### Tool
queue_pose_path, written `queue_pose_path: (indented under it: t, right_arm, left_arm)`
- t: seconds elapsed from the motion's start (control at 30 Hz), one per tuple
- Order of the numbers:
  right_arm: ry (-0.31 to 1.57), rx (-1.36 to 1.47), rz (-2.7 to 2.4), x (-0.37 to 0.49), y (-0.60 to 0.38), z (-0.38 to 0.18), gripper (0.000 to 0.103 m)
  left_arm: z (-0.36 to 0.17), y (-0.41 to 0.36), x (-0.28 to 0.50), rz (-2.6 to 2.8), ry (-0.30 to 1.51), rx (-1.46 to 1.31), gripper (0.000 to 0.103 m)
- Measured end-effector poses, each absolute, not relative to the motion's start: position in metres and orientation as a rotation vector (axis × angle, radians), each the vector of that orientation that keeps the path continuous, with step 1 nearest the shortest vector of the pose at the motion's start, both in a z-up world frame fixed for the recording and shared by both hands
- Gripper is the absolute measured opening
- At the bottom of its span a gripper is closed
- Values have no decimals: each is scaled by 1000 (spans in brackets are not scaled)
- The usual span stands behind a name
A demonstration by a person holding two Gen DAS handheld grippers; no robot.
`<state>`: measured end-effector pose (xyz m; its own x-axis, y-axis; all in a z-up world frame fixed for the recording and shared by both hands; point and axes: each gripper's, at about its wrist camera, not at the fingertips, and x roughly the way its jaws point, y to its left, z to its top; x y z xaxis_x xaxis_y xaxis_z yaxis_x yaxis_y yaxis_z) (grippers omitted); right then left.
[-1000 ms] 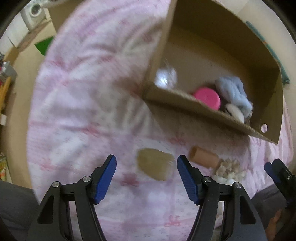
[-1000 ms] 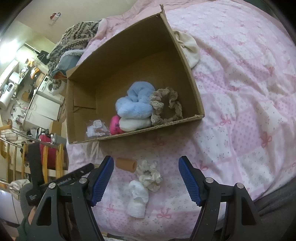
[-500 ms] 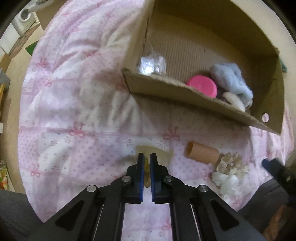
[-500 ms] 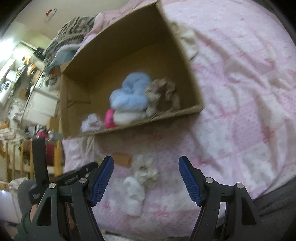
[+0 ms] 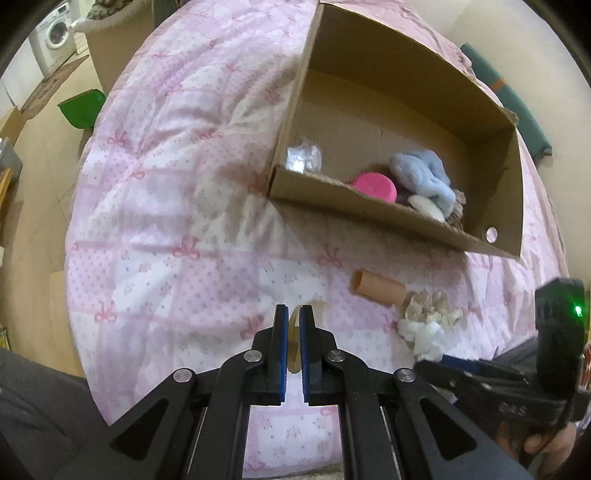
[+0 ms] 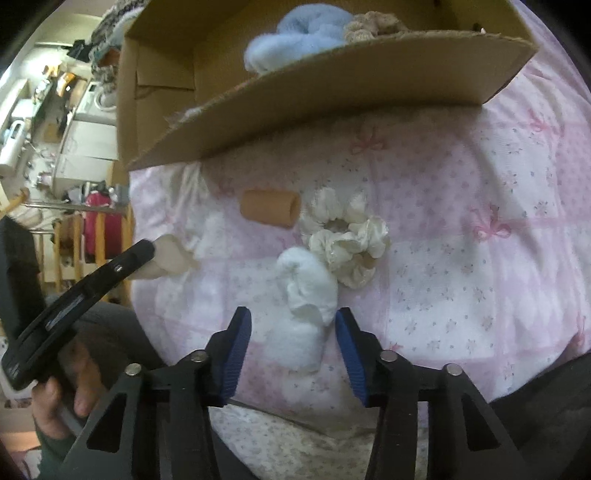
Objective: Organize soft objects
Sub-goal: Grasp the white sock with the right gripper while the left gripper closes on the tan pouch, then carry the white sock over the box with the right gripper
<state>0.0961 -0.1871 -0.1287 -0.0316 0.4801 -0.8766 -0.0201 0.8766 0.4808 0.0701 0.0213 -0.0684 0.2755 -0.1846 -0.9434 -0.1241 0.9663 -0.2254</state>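
Note:
My left gripper [image 5: 293,332] is shut on a flat tan pad [image 5: 294,334] and holds it just above the pink quilt [image 5: 166,221]; the right wrist view shows that pad [image 6: 170,258] pinched at its tip. My right gripper [image 6: 293,317] points down over a white fluffy cloth [image 6: 306,291], and its jaws are closing with the cloth between them, the left pad still apart from it. A cream scrunchie [image 6: 347,236] and a tan tube [image 6: 269,208] lie just beyond. The open cardboard box [image 5: 369,206] holds a blue fluffy piece [image 5: 424,173], a pink round thing [image 5: 375,186] and a clear packet [image 5: 303,157].
The box's front wall [image 6: 332,96] rises close behind the loose items. Dark trousers fill the lower corners of both views. Beyond the bed edge at the left are a green object [image 5: 79,110] on the floor and a washing machine [image 5: 55,35].
My left gripper shut on the tan pad and lifted it a little. My right gripper sank toward the white cloth, tilted further down, and its jaws narrowed around it.

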Motion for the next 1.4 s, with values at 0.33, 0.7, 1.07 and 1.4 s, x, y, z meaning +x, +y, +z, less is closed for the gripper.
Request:
queue_pose_path:
  t: [0.33, 0.7, 1.07, 1.4]
  right_arm:
    - [1478, 276, 504, 91, -176, -114, 10]
    - [1213, 327, 532, 87, -194, -60, 10]
    - [1196, 341, 514, 88, -190, -58, 10]
    - [1162, 348, 495, 90, -197, -38, 10]
  left_arm:
    - [-54, 20, 64, -4, 1204, -247, 6]
    - [-33, 25, 61, -2, 1088, -280, 6]
    - [-24, 17, 61, 4, 1038, -234, 5]
    - [1, 10, 65, -40, 997, -218, 6]
